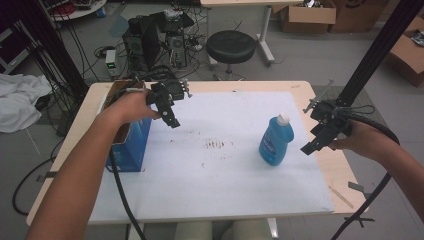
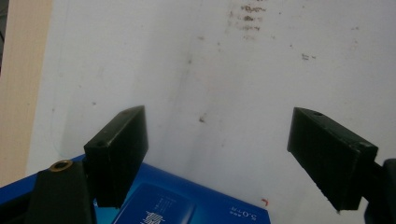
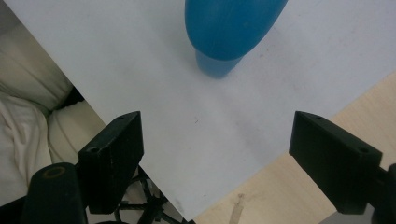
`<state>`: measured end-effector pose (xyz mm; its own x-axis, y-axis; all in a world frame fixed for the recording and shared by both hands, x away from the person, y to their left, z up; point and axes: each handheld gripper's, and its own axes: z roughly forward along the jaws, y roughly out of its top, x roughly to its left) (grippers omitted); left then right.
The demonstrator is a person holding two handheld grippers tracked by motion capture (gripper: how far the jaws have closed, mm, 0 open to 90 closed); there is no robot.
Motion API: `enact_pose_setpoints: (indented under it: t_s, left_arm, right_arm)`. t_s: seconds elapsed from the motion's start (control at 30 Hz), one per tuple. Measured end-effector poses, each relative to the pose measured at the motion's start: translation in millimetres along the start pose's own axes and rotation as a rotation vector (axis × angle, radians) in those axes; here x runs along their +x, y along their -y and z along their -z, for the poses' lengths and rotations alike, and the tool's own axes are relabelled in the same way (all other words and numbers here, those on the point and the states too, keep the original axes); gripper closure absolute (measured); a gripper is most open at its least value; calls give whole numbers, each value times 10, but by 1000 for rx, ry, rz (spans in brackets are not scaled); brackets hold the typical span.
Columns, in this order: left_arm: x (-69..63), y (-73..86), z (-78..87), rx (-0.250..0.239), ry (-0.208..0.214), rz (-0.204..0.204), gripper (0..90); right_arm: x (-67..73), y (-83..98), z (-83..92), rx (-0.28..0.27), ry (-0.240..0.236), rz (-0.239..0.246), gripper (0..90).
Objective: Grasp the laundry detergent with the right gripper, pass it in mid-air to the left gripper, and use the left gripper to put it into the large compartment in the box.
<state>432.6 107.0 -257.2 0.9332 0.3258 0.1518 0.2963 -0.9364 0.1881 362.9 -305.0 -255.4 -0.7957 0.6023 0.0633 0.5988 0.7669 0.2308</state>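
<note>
A blue bottle with a white cap stands upright on the white board, right of centre; its lower body shows at the top of the right gripper view. A blue open-topped box stands at the board's left edge, and its printed face shows at the bottom of the left gripper view. My left gripper hovers above the board just right of the box, open and empty. My right gripper hangs open to the right of the bottle, a short gap away, over the board's right edge.
The board lies on a light wooden table and carries brown smudges near its middle. A thin wooden stick lies on the table at the right. Beyond the table stand a black stool, computer cases and cardboard boxes.
</note>
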Motion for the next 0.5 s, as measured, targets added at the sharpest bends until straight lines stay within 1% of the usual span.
enact_pose_setpoints:
  t_s: [0.2,0.37,0.4,0.43,0.47,0.5]
  left_arm:
    - [-6,-6,-5,0,-3,-4,209]
    - [-10,-23,-15,-3,-2,-11,209]
    - [-7,-25,-15,-3,-1,-11,209]
    - [-1,-25,-16,-2,-1,-13,209]
    - [4,-23,-19,-2,0,-11,209]
    - [7,-20,-24,-1,-1,-10,209]
  right_arm:
    - [53,19,-35,-18,19,-36,184]
    - [68,45,-84,-49,45,-85,186]
    - [74,53,-113,-56,49,-107,185]
    - [74,53,-113,-56,49,-107,185]
    - [73,59,-138,-67,51,-128,182]
    - [73,59,-138,-67,51,-128,182]
